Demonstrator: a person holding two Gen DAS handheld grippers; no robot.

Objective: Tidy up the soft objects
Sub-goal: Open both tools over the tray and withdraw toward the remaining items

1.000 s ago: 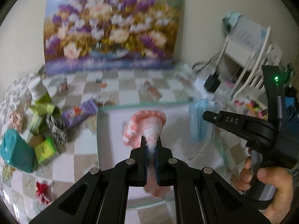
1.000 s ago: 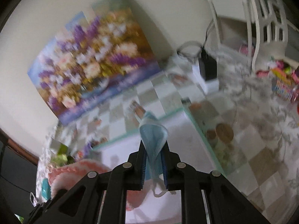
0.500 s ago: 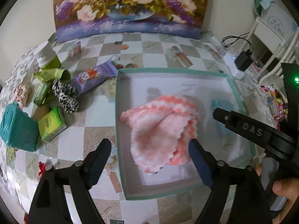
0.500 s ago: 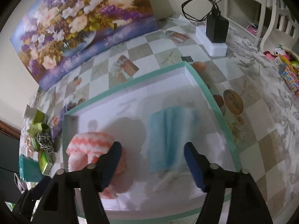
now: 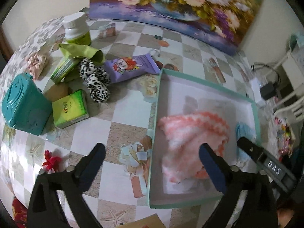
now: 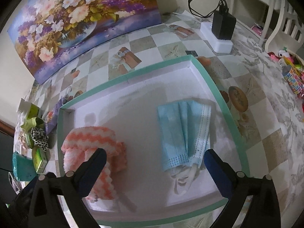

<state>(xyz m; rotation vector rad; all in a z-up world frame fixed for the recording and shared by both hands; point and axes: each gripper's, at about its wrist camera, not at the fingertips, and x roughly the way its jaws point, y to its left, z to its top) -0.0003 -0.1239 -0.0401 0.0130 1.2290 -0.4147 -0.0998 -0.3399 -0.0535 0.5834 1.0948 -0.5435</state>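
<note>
Left gripper (image 5: 152,157): spread, empty, cloth (image 5: 191,131) under right finger.
Right gripper (image 6: 154,161): spread, empty, mask (image 6: 182,133) between fingers.
Tray (image 6: 224,102): holds both.

Just ahead of the right claw (image 6: 154,164), a pale blue face mask (image 6: 183,133) and a fluffy cloth (image 6: 93,146) with pink and white zigzag stripes lie in a tray with a teal rim (image 6: 214,87) and white floor. Ahead and left of the left claw (image 5: 151,158) are a black-and-white leopard-spot scrunchie (image 5: 96,82), a lime-green packet (image 5: 69,111) and a purple pouch (image 5: 131,67) on a tablecloth (image 5: 123,114) checked white and beige.
</note>
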